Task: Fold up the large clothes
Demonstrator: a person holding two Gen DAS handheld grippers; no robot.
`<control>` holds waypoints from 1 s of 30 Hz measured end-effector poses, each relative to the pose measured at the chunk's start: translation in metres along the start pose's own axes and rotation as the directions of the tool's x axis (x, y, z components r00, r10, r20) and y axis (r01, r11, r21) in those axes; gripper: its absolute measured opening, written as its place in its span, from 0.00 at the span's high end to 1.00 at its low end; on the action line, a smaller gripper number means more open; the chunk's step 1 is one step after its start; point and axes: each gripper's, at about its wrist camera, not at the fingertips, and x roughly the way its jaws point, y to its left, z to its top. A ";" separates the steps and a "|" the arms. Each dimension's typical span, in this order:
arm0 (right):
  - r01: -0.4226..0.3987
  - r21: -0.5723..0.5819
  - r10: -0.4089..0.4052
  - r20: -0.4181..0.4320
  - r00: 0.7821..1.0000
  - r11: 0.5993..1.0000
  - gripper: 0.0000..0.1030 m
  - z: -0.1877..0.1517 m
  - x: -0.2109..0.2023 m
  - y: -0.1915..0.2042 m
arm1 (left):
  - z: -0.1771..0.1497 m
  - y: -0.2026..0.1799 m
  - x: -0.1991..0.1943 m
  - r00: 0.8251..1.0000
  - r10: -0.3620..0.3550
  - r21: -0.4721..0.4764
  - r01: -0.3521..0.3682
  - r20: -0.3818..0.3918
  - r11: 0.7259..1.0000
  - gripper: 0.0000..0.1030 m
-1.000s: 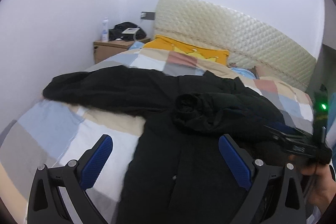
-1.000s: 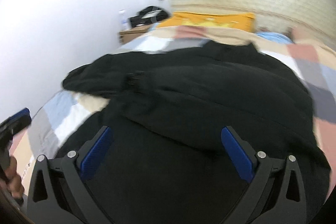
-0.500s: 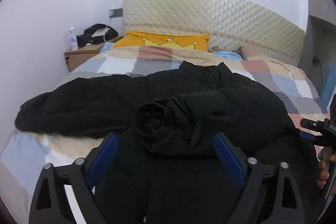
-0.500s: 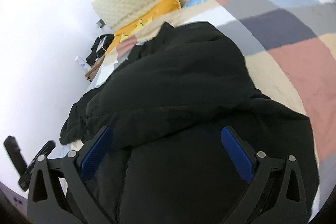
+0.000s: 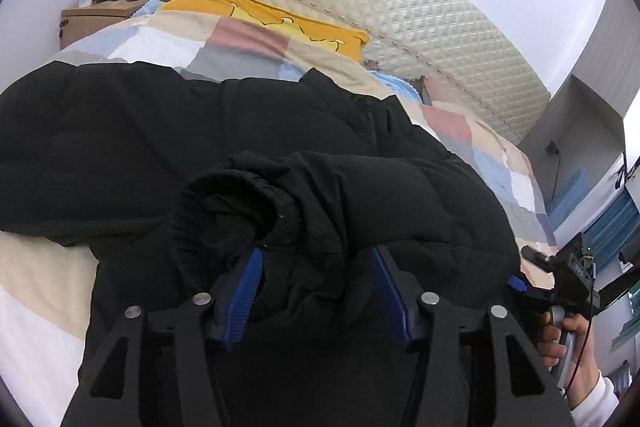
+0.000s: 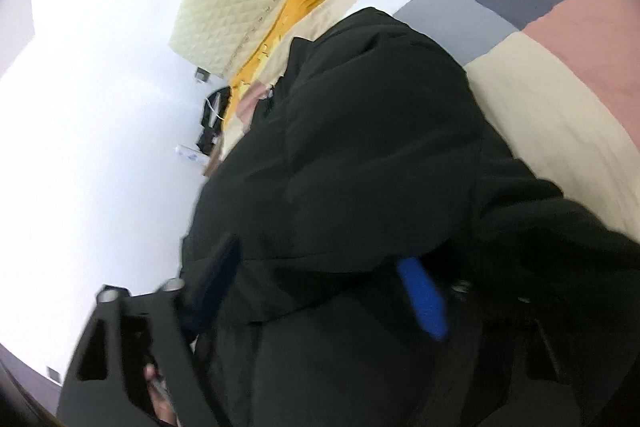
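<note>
One black puffer jacket (image 5: 120, 147) on one patchwork bed (image 5: 168, 43), two hand-held grippers, left (image 5: 312, 287) and right (image 6: 324, 291), each clamped on its fabric.

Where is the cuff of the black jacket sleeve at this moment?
In the left wrist view, the cuff lies on the black jacket, just above the left gripper, whose fingers close around the sleeve.

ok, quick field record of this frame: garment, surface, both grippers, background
garment: black puffer jacket, spread on the bed, one sleeve folded across the body
surface: patchwork duvet
left gripper: fingers either side of the sleeve near the cuff, closed on the fabric
right gripper: blurred, jacket fabric between its fingers
background: yellow pillow, quilted headboard, nightstand
</note>
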 end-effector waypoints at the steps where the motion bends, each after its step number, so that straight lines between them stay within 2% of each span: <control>1: -0.002 0.009 0.002 -0.002 1.000 1.000 0.33 0.000 0.001 -0.003 | 0.001 0.000 0.003 1.000 0.002 -0.003 -0.002 0.000 1.000 0.45; 8: -0.045 0.070 0.044 0.020 0.999 0.997 0.37 0.012 0.001 -0.016 | -0.010 0.011 0.025 0.997 0.026 -0.034 -0.028 -0.068 0.999 0.46; 10: -0.031 0.074 0.029 0.029 0.999 0.997 0.47 0.013 -0.002 -0.017 | -0.013 0.012 0.025 0.996 0.021 -0.038 -0.024 -0.082 0.999 0.46; 12: -0.019 0.085 0.015 0.046 0.999 0.996 0.63 0.011 -0.009 -0.019 | -0.014 0.011 0.024 0.996 0.012 -0.042 -0.016 -0.087 0.999 0.54; 13: -0.020 0.093 0.016 0.046 0.999 0.995 0.67 0.011 -0.011 -0.022 | -0.015 0.012 0.024 0.996 0.011 -0.042 -0.015 -0.091 0.999 0.68; 14: -0.027 0.102 0.023 0.047 0.999 0.994 0.77 0.012 -0.012 -0.024 | -0.015 0.012 0.023 0.996 0.008 -0.043 -0.012 -0.094 0.999 0.81; 15: -0.034 0.105 0.029 0.052 0.998 0.994 0.83 0.013 -0.015 -0.025 | -0.015 0.014 0.018 0.996 0.002 -0.049 -0.007 -0.091 0.999 0.84; 17: -0.016 0.079 0.012 0.057 0.998 0.997 0.89 0.013 -0.020 -0.022 | -0.015 0.014 0.008 0.997 -0.016 -0.057 0.012 -0.072 0.998 0.92; 21: 0.009 0.066 -0.013 0.063 0.998 0.998 0.93 0.011 -0.029 -0.017 | -0.016 0.006 -0.030 0.997 -0.082 -0.065 0.081 -0.011 0.995 0.94; 25: 0.069 0.030 -0.071 0.071 0.995 0.997 0.94 0.009 -0.042 -0.015 | -0.024 -0.006 -0.063 0.987 -0.160 -0.072 0.159 0.001 0.985 0.95; 30: 0.127 0.031 -0.129 0.067 0.989 0.991 0.95 0.007 -0.056 -0.022 | -0.040 -0.027 -0.101 0.953 -0.303 -0.039 0.302 -0.006 0.952 0.96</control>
